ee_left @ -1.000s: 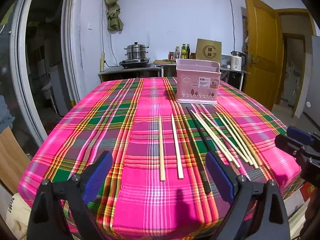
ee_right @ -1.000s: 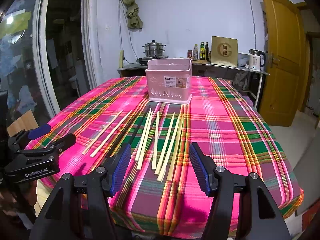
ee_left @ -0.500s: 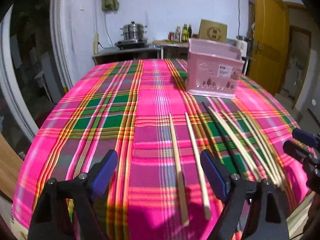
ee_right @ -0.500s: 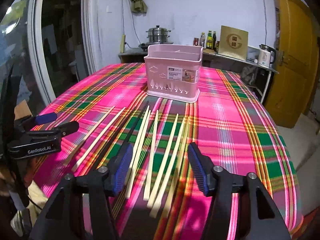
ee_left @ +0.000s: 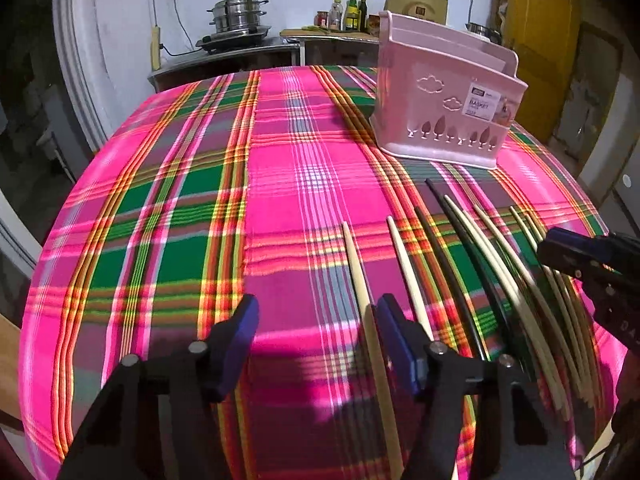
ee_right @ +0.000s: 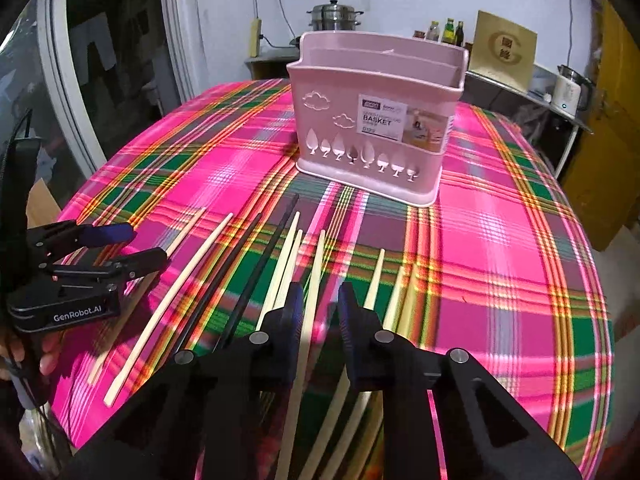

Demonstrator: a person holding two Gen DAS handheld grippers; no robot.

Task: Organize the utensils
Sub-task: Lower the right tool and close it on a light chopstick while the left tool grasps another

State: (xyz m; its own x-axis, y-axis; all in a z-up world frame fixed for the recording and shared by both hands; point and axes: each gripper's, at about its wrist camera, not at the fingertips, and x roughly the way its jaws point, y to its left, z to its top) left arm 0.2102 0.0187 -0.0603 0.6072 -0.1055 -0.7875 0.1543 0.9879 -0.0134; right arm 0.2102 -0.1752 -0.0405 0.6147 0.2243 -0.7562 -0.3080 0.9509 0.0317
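Note:
Several pale chopsticks and two black chopsticks (ee_left: 452, 264) lie side by side on the plaid tablecloth, in front of a pink utensil basket (ee_left: 440, 112) (ee_right: 372, 120). My left gripper (ee_left: 316, 340) hangs low over the leftmost pale chopstick (ee_left: 356, 272). Its jaws are closing, with the stick lying close to the right finger and a wide gap to the left one. My right gripper (ee_right: 320, 312) is closing around another pale chopstick (ee_right: 316, 276). A narrow gap still shows, so the pads do not press. Each gripper also shows in the other's view: the right gripper (ee_left: 580, 256) and the left gripper (ee_right: 104, 248).
The tablecloth (ee_left: 168, 208) drops off at the near and left edges. Behind the table a counter holds a steel steamer pot (ee_left: 238, 14), bottles (ee_left: 352, 12) and a kettle (ee_right: 568, 88). A yellow door (ee_left: 540, 40) stands at the right.
Both grippers have moved forward and down toward the chopsticks. Both pairs of jaws have narrowed, the right far more, and each now has a pale chopstick between its fingers.

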